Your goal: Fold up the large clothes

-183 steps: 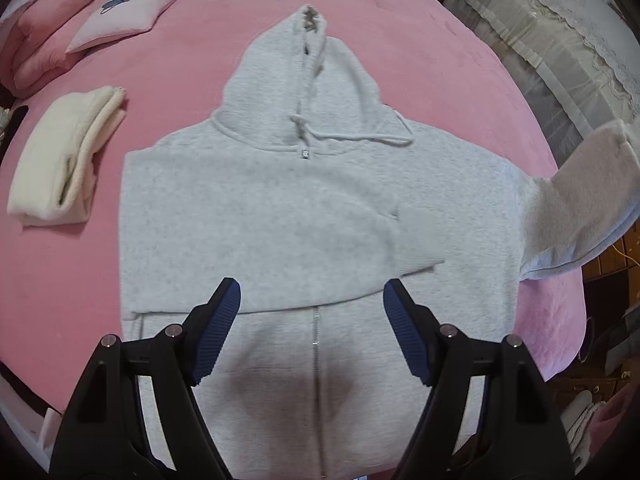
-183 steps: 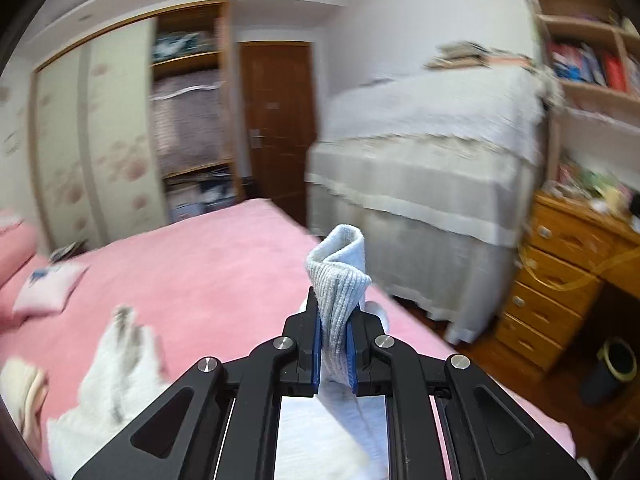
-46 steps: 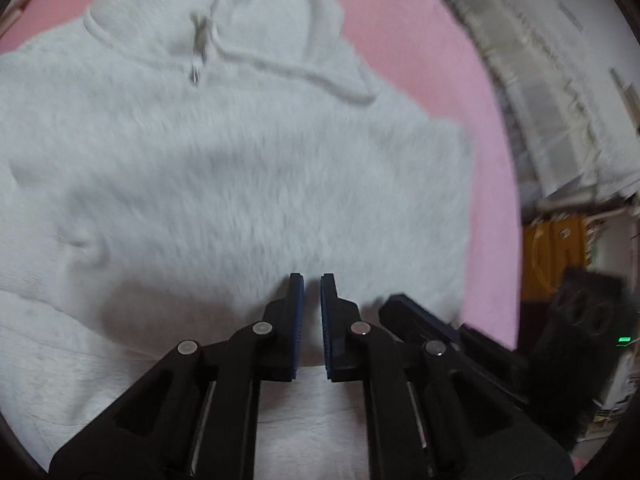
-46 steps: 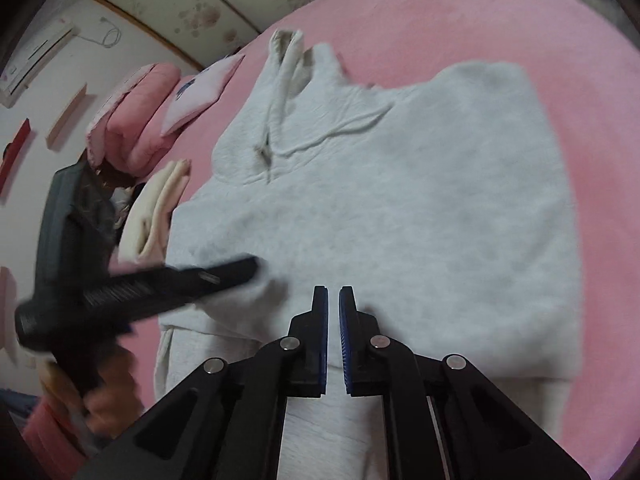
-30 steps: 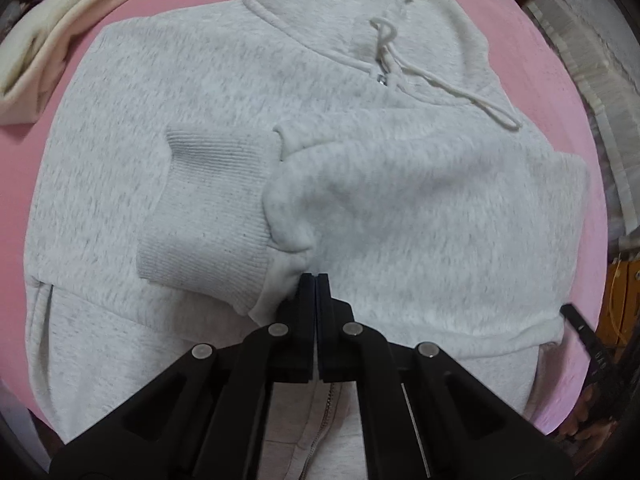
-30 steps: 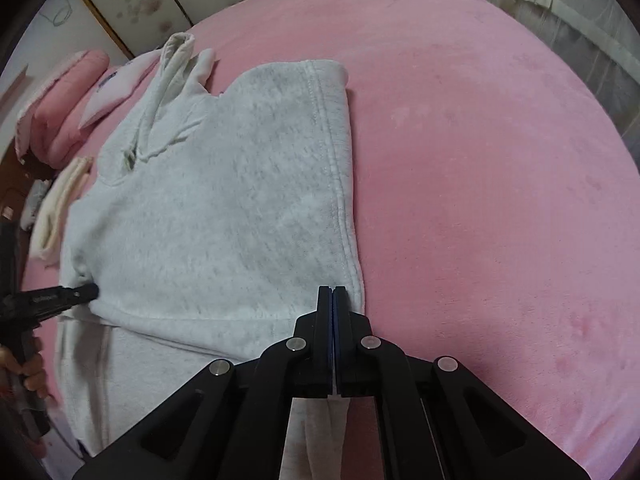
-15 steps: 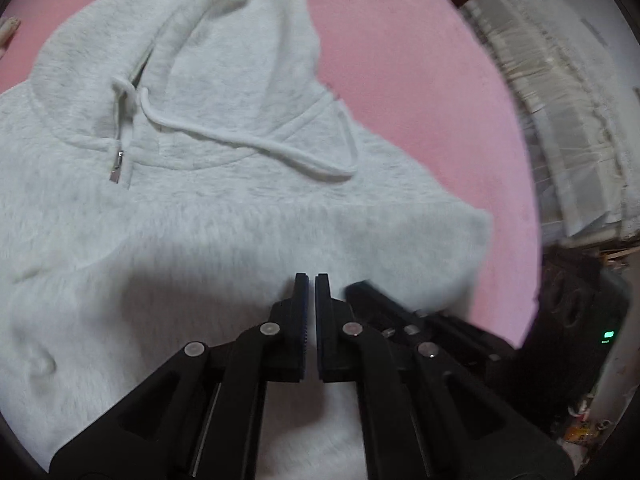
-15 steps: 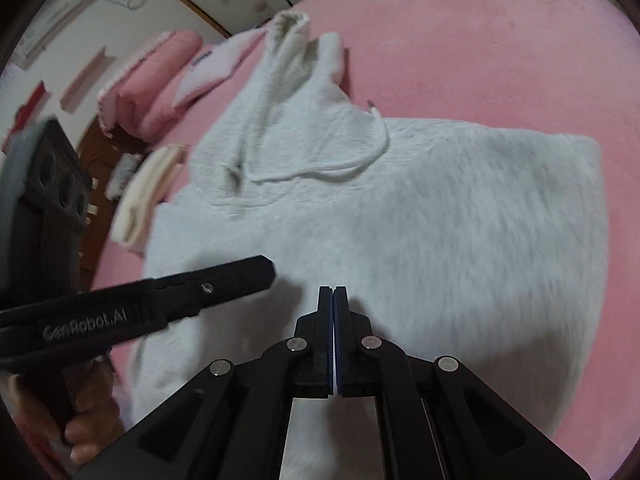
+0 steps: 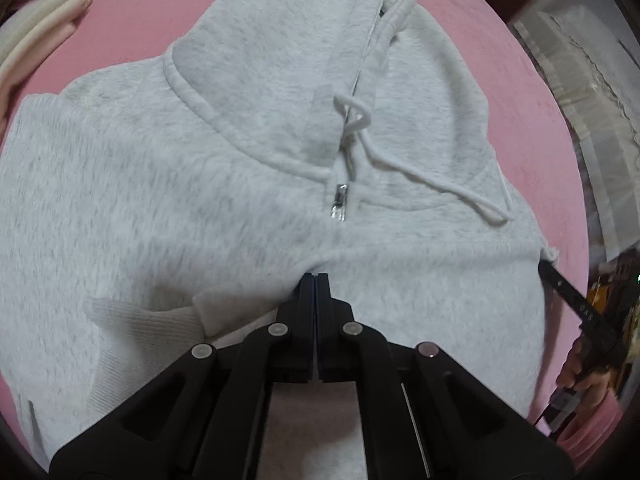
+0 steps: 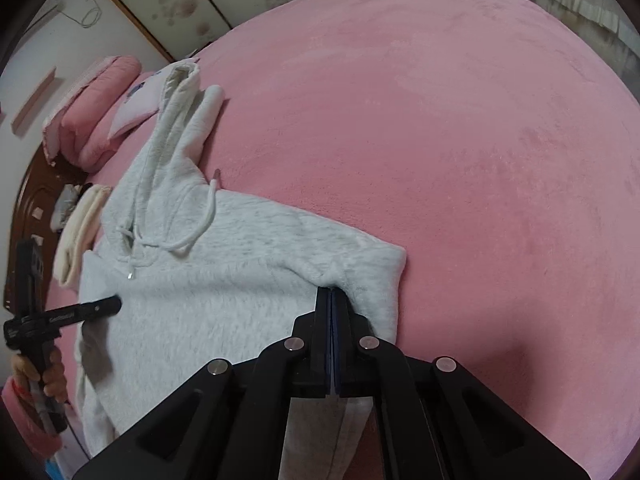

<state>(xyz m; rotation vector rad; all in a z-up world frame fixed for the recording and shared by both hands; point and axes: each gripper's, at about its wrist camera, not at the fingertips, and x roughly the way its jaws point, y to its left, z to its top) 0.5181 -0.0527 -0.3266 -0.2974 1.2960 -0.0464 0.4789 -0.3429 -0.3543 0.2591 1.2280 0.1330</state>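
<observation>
A light grey zip hoodie (image 9: 248, 184) lies front up on the pink bed (image 10: 460, 152), hood away from me, both sleeves folded across the chest. My left gripper (image 9: 316, 278) is shut, its tips pressing on the folded sleeve near the chest middle, just below the zipper pull (image 9: 339, 200). A ribbed cuff (image 9: 160, 320) lies to its left. My right gripper (image 10: 332, 292) is shut, tips at the hoodie's (image 10: 240, 264) right shoulder fold, where the cloth puckers. Whether either one pinches cloth is hidden. The left gripper also shows in the right wrist view (image 10: 114, 301).
A folded cream garment (image 9: 36, 28) lies at the bed's left, also in the right wrist view (image 10: 78, 236). Pink pillows (image 10: 92, 120) sit at the head. A white-covered bed (image 9: 588, 92) stands to the right. The bed's right half is bare pink blanket.
Both grippers have shifted over the hoodie. The left one moved to the chest centre below the zipper pull; the right one moved out to the right shoulder fold. Both stay shut.
</observation>
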